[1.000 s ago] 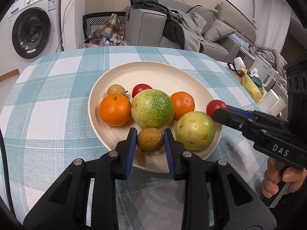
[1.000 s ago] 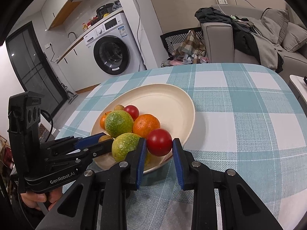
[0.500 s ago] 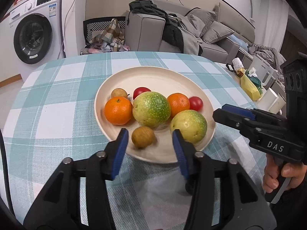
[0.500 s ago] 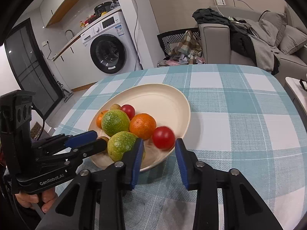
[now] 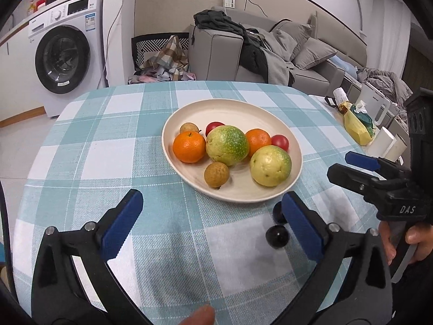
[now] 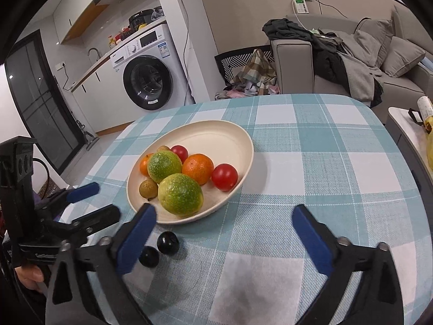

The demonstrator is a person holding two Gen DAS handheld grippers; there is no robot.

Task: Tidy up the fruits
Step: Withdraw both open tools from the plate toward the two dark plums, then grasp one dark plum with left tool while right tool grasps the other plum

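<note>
One readable marking

You can read "DAS" on your right gripper; the washing machine labels are illegible.

A matt cream plate sits on a woven teal-and-white checked tablecloth, holding dimpled oranges, speckled green fruits, a rough brown longan at 6 o'clock and glossy red tomatoes, with two shiny black grapes on the cloth.
</note>
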